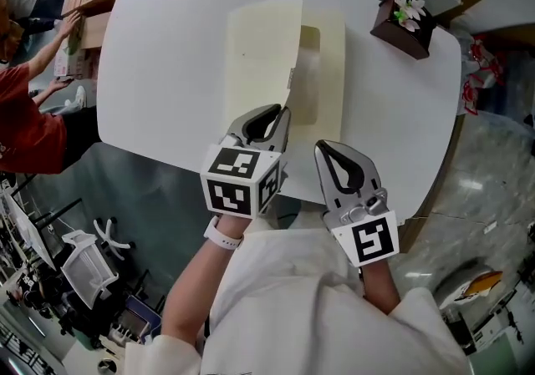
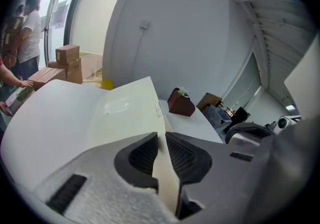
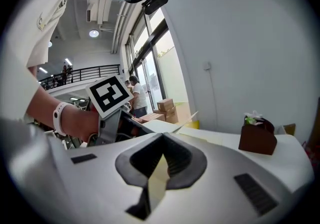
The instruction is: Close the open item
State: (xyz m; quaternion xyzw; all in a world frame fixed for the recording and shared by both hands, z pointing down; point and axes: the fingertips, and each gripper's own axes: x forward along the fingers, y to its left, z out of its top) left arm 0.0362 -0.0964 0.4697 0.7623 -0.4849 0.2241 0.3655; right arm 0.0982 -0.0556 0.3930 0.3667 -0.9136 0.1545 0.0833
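Folder (image 1: 324,73): lay open near the middle of the white table (image 1: 167,56), base flat.
Cover (image 1: 263,52): lifted off the base, tilted up along its left side.
Left gripper (image 1: 269,117): pinched the cover's near edge (the sheet ran between both pads).
Right gripper (image 1: 328,152): jaws pressed together, empty, at the table's near edge, just beside the left one.
Brown planter (image 1: 405,22): far right corner, well apart from the folder.

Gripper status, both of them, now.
Left gripper: closed on the folder's raised cover.
Right gripper: closed on a cream sheet, apparently the folder's lower leaf.
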